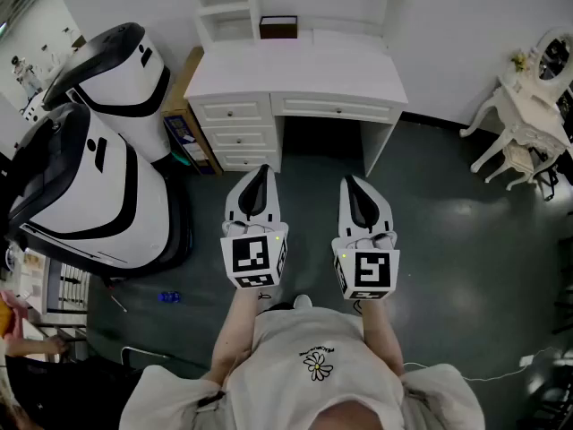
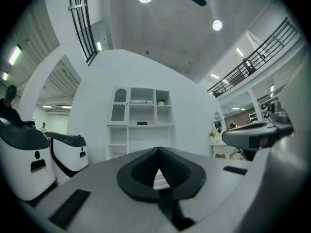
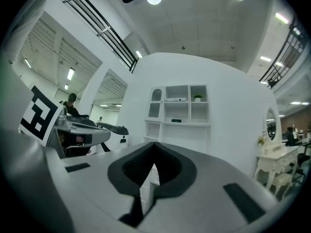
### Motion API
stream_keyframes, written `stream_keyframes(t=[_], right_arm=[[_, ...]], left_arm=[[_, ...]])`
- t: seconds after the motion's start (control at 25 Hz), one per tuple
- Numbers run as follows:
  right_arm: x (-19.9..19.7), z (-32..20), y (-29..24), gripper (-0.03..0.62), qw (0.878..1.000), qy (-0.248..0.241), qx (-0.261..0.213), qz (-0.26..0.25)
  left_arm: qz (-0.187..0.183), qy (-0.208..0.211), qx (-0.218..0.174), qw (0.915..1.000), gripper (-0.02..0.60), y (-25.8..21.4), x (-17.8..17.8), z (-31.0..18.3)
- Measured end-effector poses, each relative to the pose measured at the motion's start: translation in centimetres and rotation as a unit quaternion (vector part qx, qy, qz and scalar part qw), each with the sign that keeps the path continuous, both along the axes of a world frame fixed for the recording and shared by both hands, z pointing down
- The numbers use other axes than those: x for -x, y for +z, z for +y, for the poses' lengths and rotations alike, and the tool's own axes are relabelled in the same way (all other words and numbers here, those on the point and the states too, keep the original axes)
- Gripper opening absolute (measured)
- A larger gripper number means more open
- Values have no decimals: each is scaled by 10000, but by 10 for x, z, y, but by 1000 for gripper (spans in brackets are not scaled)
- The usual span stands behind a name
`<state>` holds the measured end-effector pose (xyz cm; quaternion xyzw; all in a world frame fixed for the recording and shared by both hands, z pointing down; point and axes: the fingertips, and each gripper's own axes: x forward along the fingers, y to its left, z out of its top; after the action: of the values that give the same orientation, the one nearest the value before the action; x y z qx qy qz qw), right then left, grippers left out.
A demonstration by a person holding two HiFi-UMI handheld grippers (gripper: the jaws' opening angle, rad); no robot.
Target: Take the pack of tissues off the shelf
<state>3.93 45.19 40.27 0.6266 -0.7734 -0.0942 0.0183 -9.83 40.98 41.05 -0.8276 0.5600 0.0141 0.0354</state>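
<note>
The left tool [image 1: 260, 172] has its jaws together, tips meeting, with nothing between them. The right tool [image 1: 351, 181] is likewise closed and empty. Both point level at the shelf unit [image 2: 141, 111] and are held side by side, near each other but apart. Each has a smooth grey-white shell with a black teardrop recess, and a marker cube at the rear.

A stretch of dark, slightly glossy floor [image 1: 439, 240] separates the tools from a white tabletop [image 1: 295, 77]. It has drawers [image 1: 235, 124] at its left and a knee space at its right. The shelf unit rises from the back of the tabletop and is white, painted and divided into square compartments.

- A pale, flat item in the upper middle compartment appears to be the pack of tissues [image 2: 141, 102], well apart from both tools and too small to confirm.
- A dark box [image 1: 277, 27] stands on the ledge below.
- A small plant [image 3: 197, 97] occupies the upper right compartment.

Left of the tabletop stand two rounded white-and-black machines [image 1: 107, 177], with a cardboard box [image 1: 183, 115] between them and the drawers. At the far right is a curved-leg white dressing table [image 1: 528, 106] with an oval mirror.
</note>
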Motion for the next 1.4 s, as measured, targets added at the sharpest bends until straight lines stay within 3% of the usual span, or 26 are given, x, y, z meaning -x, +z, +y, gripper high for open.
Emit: stream_keyframes(t=[0.44,0.8,1.08,1.4], right_arm=[[5,-4,6,2,10000,-61,51,-9],[-6,-19,13,2,9992,-20,198,-343],[-6,-57,11,2,9989,-232,119,-399],[-15,-155,1,2,9995,-88,-292,-96]], left_arm=[[11,29,112,9999,0,10,2,-5],[150,-87,81,9998,0,10,11,-18],[20,-261,-98,9996,0,1,22,-71],[150,144,-505,9985,0,-16,-6,-179]])
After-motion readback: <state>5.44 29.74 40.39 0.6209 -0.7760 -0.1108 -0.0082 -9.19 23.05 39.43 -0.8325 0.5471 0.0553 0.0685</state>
